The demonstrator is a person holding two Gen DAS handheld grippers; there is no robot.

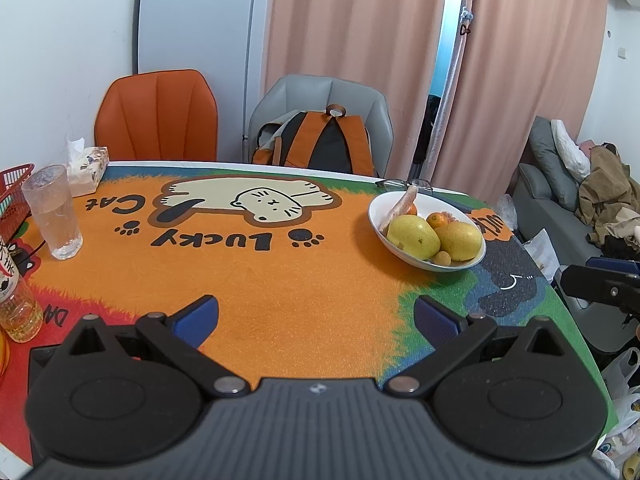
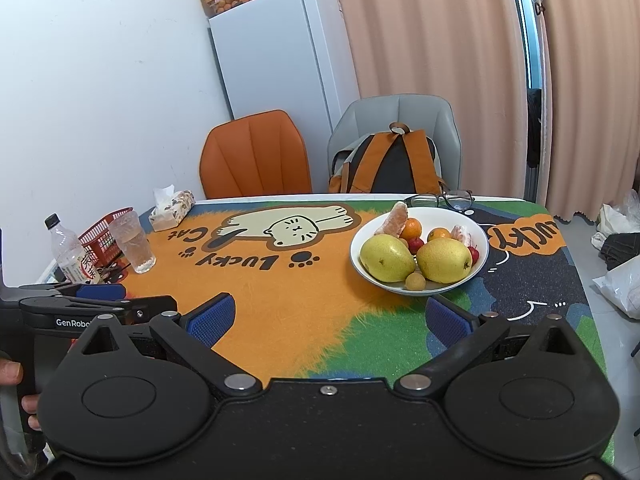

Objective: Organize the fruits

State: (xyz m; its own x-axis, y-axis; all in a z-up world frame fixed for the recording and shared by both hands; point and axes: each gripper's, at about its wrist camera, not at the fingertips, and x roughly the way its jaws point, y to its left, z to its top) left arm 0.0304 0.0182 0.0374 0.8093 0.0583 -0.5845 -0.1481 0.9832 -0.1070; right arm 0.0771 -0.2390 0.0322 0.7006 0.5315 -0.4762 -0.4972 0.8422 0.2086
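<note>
Fruits (image 2: 416,254) heaped in white bowl (image 2: 480,240) at far right of cat-print tablecloth (image 2: 280,304): two yellow pears in front, oranges and peeled segments behind. Left gripper (image 1: 316,320) and right gripper (image 2: 328,318) above near edge, fingers spread wide, holding nothing. Glass (image 2: 132,242), bottle (image 2: 72,254), red basket (image 2: 104,232) at left.

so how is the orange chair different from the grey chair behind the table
The orange chair is orange and its seat shows nothing on it; the grey chair is pale grey and holds an orange-and-black backpack. The orange chair stands nearer the wall, the grey chair nearer the curtain. Both share the same padded, ribbed back shape and face the table.
</note>
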